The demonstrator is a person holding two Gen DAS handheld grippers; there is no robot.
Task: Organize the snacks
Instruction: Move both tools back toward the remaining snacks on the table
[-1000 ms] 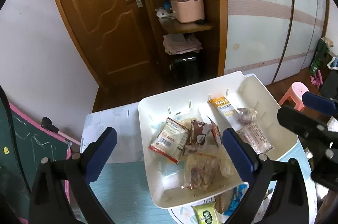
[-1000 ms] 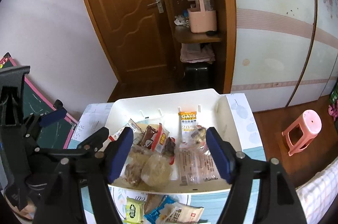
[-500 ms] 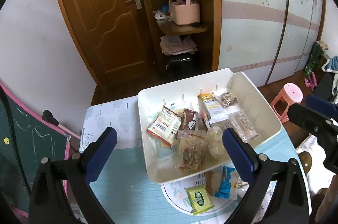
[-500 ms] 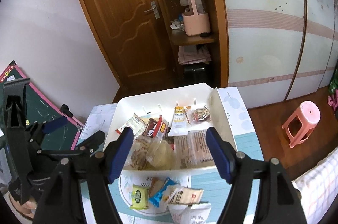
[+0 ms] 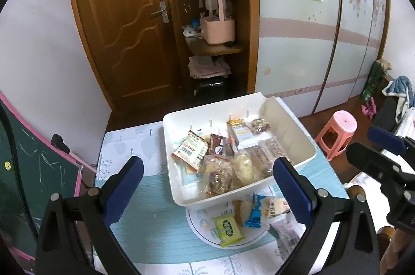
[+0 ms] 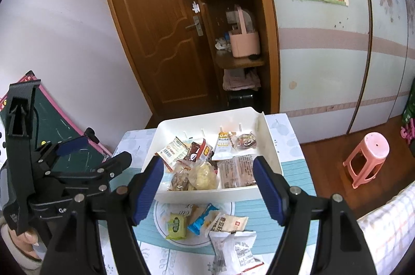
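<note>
Seen only from the right wrist: a torn white crinkled wrapper (image 6: pixel 234 245) nearest on the worktop (image 6: pixel 293 171) and a hand (image 6: pixel 26 240) under the left gripper (image 5: pixel 207 193). Seen from both: one white plastic bin (image 5: pixel 179 197) holding packets, four loose snack packets (image 6: pixel 207 221) on a round mat before it. Both left and right gripper (image 6: pixel 208 188) fingers spread apart, grasping nothing; the right's lately widened slightly.
</note>
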